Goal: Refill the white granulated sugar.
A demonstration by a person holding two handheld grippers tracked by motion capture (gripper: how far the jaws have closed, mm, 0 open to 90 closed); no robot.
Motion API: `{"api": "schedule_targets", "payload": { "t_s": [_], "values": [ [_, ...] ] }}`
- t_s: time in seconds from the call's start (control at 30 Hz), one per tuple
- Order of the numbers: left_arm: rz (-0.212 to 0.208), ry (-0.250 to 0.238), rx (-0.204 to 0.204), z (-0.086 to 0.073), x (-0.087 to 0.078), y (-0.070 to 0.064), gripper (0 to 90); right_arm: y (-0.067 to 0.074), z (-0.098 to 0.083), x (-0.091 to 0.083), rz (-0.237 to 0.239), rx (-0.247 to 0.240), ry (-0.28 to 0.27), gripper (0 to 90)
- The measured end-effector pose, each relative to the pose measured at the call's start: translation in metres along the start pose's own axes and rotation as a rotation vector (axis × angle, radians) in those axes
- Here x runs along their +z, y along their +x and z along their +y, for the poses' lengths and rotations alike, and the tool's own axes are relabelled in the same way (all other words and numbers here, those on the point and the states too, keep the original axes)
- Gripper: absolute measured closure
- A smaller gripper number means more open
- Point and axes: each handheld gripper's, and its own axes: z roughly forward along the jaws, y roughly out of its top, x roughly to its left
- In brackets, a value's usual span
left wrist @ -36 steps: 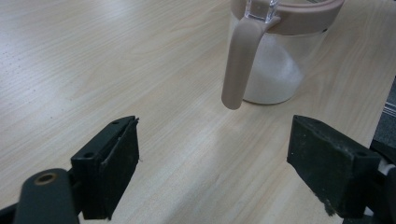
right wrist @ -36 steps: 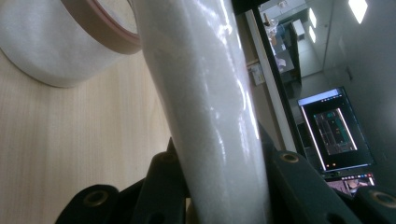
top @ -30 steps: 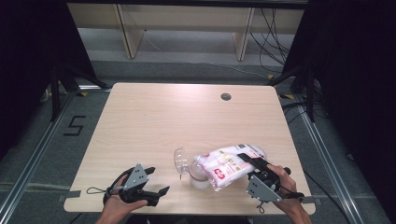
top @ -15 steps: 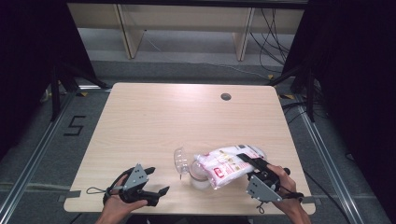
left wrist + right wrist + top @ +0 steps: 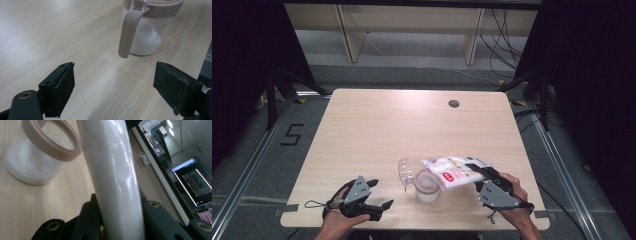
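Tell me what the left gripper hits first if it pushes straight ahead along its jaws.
Probably the jar's hanging pinkish latch strap, just ahead of the open left gripper, then the glass wall behind it. Depth is uncertain; bare table lies between.

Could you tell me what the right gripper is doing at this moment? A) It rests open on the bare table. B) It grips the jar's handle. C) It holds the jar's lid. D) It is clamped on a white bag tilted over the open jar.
D: the right gripper has its jaws shut on the bag, whose end hangs over the jar.
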Motion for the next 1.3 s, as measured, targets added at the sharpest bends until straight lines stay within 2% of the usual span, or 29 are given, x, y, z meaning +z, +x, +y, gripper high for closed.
{"api": "schedule_targets", "payload": {
  "t_s": [0.03, 0.1, 0.23, 0.3, 0.4, 0.5, 0.53, 0.63, 0.67, 0.7, 0.8, 0.83, 0.93, 0.97, 1.0, 1.1, 1.13, 1.17, 1.27, 1.3],
  "values": [
    [0.000, 0.001, 0.001, 0.000, 0.000, 0.000, 16.8, 0.001, -0.001, 0.000, 0.012, 0.028, 0.003, 75.9],
    [0.000, -0.001, -0.002, 0.000, 0.000, 0.000, 16.8, 0.000, -0.003, 0.002, 0.006, 0.044, -0.003, 76.0],
    [0.000, -0.001, -0.003, 0.000, 0.000, 0.000, 16.9, -0.002, -0.007, 0.004, 0.007, 0.062, -0.025, 76.2],
    [0.000, 0.000, 0.001, 0.000, 0.000, 0.000, 16.8, -0.001, -0.009, 0.007, 0.006, 0.067, -0.019, 76.3],
    [0.001, -0.001, -0.002, 0.000, 0.000, 0.000, 16.9, -0.001, -0.014, 0.009, 0.010, 0.138, -0.031, 76.4],
    [0.000, 0.000, 0.002, 0.000, 0.000, 0.000, 16.9, -0.002, -0.016, 0.012, 0.027, 0.151, -0.030, 76.6],
    [0.000, 0.001, -0.001, 0.000, 0.000, 0.000, 16.9, -0.001, -0.017, 0.013, 0.029, 0.177, -0.045, 76.7],
    [0.001, 0.000, 0.002, 0.000, 0.000, 0.000, 16.9, 0.000, -0.019, 0.014, 0.030, 0.199, -0.047, 77.0],
    [0.000, 0.000, 0.021, 0.001, -0.001, 0.001, 16.9, 0.000, -0.020, 0.015, 0.039, 0.204, -0.047, 77.1],
    [-0.001, 0.001, 0.028, 0.001, -0.001, 0.002, 16.9, 0.001, -0.021, 0.016, 0.036, 0.234, -0.053, 77.4],
    [0.000, 0.001, 0.021, 0.001, -0.001, 0.001, 16.9, 0.002, -0.023, 0.018, 0.045, 0.248, -0.060, 78.1],
    [0.000, 0.001, 0.030, 0.001, -0.001, 0.002, 16.9, 0.002, -0.023, 0.018, 0.059, 0.258, -0.059, 78.2],
    [0.001, 0.000, -0.003, 0.000, 0.000, 0.000, 16.9, 0.003, -0.024, 0.020, 0.057, 0.274, -0.065, 78.4],
    [0.002, 0.001, 0.002, 0.000, 0.000, 0.000, 17.0, 0.004, -0.025, 0.020, 0.051, 0.294, -0.067, 78.4],
    [0.002, 0.000, 0.001, 0.000, 0.000, 0.000, 17.0, 0.003, -0.026, 0.020, 0.064, 0.292, -0.070, 78.4],
    [0.001, 0.000, 0.000, 0.000, 0.000, 0.000, 16.9, 0.003, -0.030, 0.021, 0.049, 0.332, -0.076, 78.5],
    [0.001, 0.000, 0.008, 0.000, -0.001, 0.001, 16.9, 0.002, -0.030, 0.020, 0.046, 0.329, -0.084, 78.5],
    [0.000, 0.001, 0.024, 0.001, -0.001, 0.002, 16.9, 0.002, -0.031, 0.019, 0.047, 0.346, -0.088, 78.5],
    [0.001, -0.001, -0.001, 0.000, 0.000, 0.000, 16.9, 0.000, -0.035, 0.019, 0.038, 0.382, -0.107, 78.6],
    [0.002, 0.000, 0.003, 0.000, 0.000, 0.000, 16.9, 0.000, -0.036, 0.019, 0.038, 0.398, -0.107, 78.6]
  ]
}}
